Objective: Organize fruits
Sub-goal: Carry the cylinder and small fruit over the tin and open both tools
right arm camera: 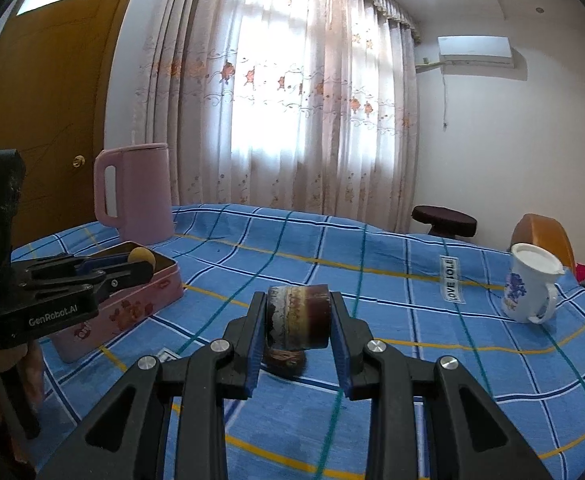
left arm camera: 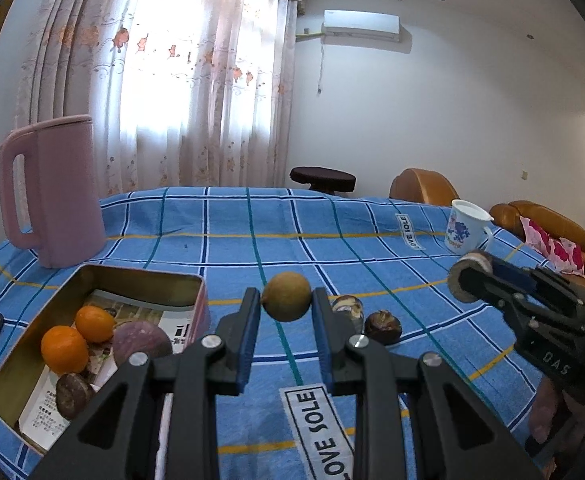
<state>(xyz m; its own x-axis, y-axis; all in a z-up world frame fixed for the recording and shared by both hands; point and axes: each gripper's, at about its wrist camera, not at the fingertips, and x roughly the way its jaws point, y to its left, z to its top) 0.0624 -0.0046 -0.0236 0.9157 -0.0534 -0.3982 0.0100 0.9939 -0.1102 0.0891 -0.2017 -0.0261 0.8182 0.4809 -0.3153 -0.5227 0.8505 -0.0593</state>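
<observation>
Carrying two pieces at once, I have the left gripper (left arm camera: 286, 300) clenched on a yellow-green round fruit (left arm camera: 286, 297), held clear above the blue checked cloth (left arm camera: 372, 240), and the right gripper (right arm camera: 297, 320) clamped on a brown mangosteen (right arm camera: 297, 322), which it grips across its flattish sides. From the right wrist view the left tool sits up over the pink tin (right arm camera: 132, 304), so that fruit looks closest to its drop.

The tin (left arm camera: 92, 276) lies to my left on the cloth. It already holds two oranges (left arm camera: 65, 349), a purple fruit (left arm camera: 142, 343) and a dark brown one (left arm camera: 74, 396) on a printed paper lining. Two more brown mangosteens (left arm camera: 382, 326) lie on the cloth just beyond my left fingers, close together.

To do this well, I judge the left fruit should go first, lowered into the bare far part of the tin, not onto the oranges, where it could roll or knock them. I should bring it low before easing the fingers apart, since a round fruit dropped from height may bounce off the metal wall. The right gripper should wait off to the side so the two tools do not meet over the narrow tin, then follow into what room remains. I should keep clear of the pink kettle (left arm camera: 52, 192) behind the tin and the white mug (right arm camera: 532, 288) on the right.
</observation>
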